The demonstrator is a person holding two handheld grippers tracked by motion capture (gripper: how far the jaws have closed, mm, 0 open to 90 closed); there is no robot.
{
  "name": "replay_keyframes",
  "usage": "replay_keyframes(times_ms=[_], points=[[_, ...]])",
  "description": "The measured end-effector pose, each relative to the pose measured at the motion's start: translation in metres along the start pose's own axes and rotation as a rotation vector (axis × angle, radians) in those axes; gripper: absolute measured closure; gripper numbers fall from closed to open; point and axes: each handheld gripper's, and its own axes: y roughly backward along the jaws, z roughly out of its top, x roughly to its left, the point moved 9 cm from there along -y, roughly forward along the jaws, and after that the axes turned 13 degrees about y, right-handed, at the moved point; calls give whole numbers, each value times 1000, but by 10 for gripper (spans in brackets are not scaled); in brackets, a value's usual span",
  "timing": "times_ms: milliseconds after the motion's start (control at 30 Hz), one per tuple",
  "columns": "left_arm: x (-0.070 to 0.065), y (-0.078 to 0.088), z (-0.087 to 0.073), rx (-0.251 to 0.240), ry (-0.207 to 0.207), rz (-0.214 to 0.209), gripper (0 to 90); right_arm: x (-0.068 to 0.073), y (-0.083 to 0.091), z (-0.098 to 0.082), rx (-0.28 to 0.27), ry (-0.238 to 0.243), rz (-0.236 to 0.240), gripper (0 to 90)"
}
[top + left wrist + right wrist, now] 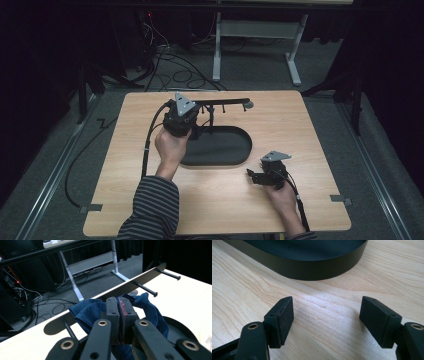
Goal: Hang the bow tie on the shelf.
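The blue cloth (95,311) is held clamped in the left gripper (119,315), just before the rack's bar (120,288), probably for hanging; the right gripper (325,321) is held wide apart, empty.

We see the worktop (215,200) as the one well-lit surface in the high view; beyond its far edge the room sinks into near black, with only the grey floor and a pale frame leg faintly readable. The dark oval tray (220,150) on the worktop swallows detail, and a soft shadow lies along its near edge. That view is low in sharpness overall. In the left gripper view we find the left claw (119,315) and blue cloth (87,312) fairly crisp, while the worktop beside them is washed out, nearly white. In the right gripper view a bright patch of glare lies on the wood just in front of the tray's wall (312,267), and the right claw (327,320) is slightly soft.
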Motion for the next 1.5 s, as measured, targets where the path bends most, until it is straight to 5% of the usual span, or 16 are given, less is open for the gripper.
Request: replay_keyframes(times_ms=[567,1500], points=[[5,-20,-6,42,-31,51,864,0,0,0,-1,-3,3,289],[5,-15,-11,64,-5,6,753,0,0,0,1,-1,0,289]])
